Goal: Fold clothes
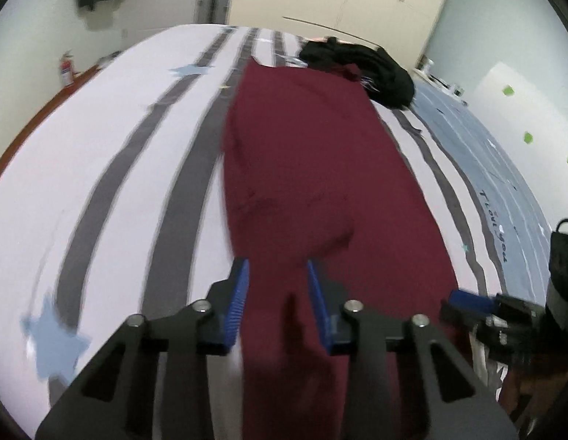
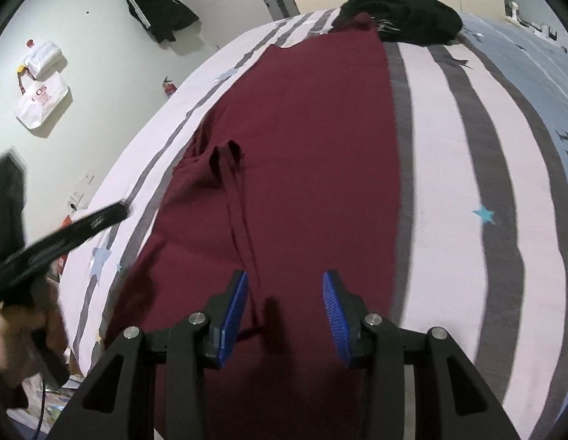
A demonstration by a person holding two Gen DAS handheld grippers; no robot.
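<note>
Lying flat on striped bed [image 1: 100, 146]: maroon garment [image 1: 313, 168], lengthwise | both jaws open, empty

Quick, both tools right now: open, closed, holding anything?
Left tool: open, holding nothing, over the near end of the maroon garment.
Right tool: open, holding nothing, above the same garment on the striped bed.

The maroon garment's [image 1: 320, 183] near end runs out of frame; black clothes [image 1: 361, 69] are blurred.
</note>
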